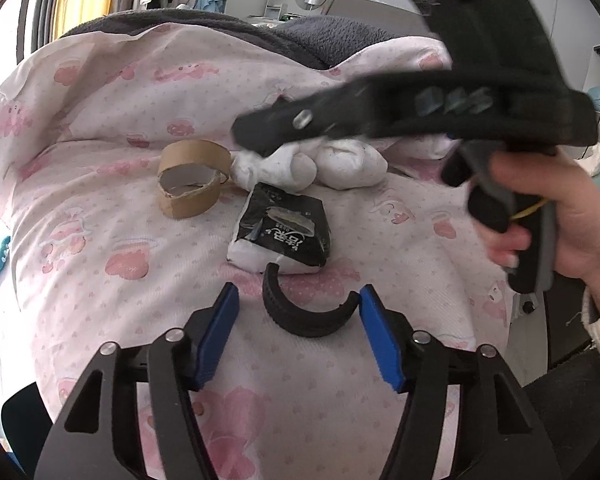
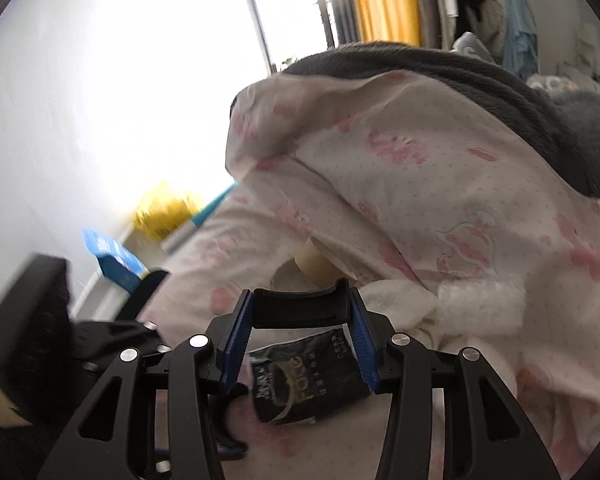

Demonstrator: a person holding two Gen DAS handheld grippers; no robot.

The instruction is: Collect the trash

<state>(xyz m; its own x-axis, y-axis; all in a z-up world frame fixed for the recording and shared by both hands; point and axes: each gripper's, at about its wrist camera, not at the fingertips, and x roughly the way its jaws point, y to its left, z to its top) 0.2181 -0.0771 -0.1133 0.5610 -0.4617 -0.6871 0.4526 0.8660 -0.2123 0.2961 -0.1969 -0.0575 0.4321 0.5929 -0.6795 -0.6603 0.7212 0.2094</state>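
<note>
Cardboard ring torn, squashed

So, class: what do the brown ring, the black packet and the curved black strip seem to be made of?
Brown ring: likely matte cardboard, with a torn, fibrous edge.
Black packet: seemingly glossy plastic film, creased and printed, with white tissue showing.
Curved black strip: probably matte ribbed rubber or plastic; uncertain.

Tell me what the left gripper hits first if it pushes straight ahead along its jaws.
Most likely the black curved band lying between the open left gripper tips; just beyond it sits the black tissue packet. Depth is uncertain, so it may pass above.
</note>
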